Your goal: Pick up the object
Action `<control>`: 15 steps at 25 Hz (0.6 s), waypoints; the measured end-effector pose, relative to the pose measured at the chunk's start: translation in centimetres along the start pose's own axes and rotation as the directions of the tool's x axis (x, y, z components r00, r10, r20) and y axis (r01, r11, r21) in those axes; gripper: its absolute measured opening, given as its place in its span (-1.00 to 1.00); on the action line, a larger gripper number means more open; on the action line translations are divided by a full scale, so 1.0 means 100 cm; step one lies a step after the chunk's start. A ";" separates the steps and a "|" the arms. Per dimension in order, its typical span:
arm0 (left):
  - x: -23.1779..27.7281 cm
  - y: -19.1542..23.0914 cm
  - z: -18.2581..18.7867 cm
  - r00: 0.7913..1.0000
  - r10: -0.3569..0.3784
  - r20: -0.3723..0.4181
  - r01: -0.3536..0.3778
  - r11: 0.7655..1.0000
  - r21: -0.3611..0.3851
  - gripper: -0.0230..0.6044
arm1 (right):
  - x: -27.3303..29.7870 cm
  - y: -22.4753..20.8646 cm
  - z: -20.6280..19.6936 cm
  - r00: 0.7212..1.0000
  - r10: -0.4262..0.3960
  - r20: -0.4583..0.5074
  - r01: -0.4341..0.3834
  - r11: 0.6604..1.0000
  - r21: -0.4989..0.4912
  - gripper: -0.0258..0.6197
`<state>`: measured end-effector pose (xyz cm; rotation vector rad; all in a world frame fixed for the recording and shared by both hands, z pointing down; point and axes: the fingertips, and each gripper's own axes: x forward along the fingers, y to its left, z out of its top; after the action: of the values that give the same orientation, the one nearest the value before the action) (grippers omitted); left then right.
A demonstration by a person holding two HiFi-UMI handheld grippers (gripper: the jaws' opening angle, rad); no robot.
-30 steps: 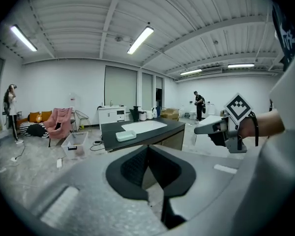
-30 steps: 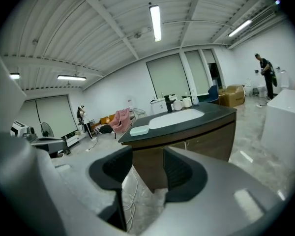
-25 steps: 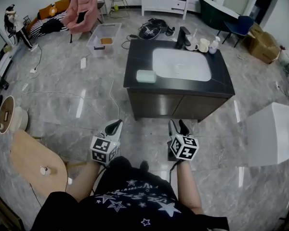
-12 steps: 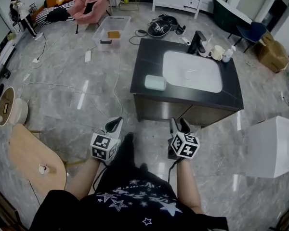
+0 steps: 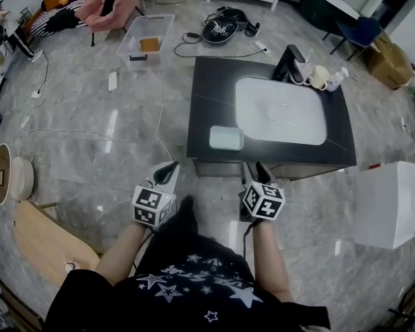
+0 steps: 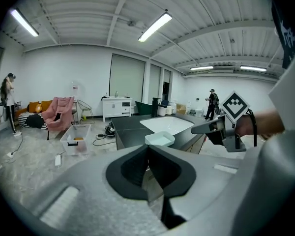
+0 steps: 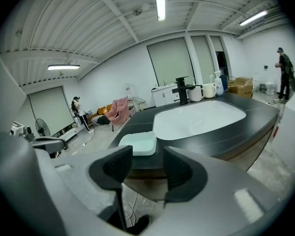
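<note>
Ahead of both grippers, near the counter's front edge: dish not yet reached.
Held low and level, side by side, are left gripper (image 5: 167, 169) and right gripper (image 5: 256, 173), just short of the counter (image 5: 206, 88); nothing is carried by either. The left jaws are seen closed tip to tip. The right jaws are set apart at a moderate gap with nothing between them, presumably readied for the grasp. The pale dish (image 5: 226, 137), judged to be the object, lies flat beyond and between the two grippers, slightly left of the right gripper's line and beside the sink (image 5: 281, 109). It is placed close to the edge, so a short forward reach is expected. A pinch across one shallow wall is likely to be needed.
</note>
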<state>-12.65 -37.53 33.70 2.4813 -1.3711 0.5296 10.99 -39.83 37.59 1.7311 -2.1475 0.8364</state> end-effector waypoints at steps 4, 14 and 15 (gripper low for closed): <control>0.026 0.025 0.005 0.999 -0.031 -0.019 0.031 0.999 0.009 -0.89 | 0.032 0.005 0.007 0.999 -0.015 -0.030 0.015 1.000 -0.001 -0.30; 0.076 0.072 0.017 0.993 -0.106 -0.042 0.107 0.994 0.003 -0.89 | 0.093 0.002 0.018 0.989 -0.101 -0.110 0.104 0.994 0.019 -0.30; 0.081 0.075 0.017 0.992 -0.115 -0.046 0.116 0.993 0.001 -0.89 | 0.098 -0.001 0.017 0.985 -0.115 -0.126 0.118 0.993 0.016 -0.30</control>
<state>-14.72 -48.22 36.02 2.5166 -1.2017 0.5610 8.78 -48.69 41.51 1.7478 -1.9441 0.9160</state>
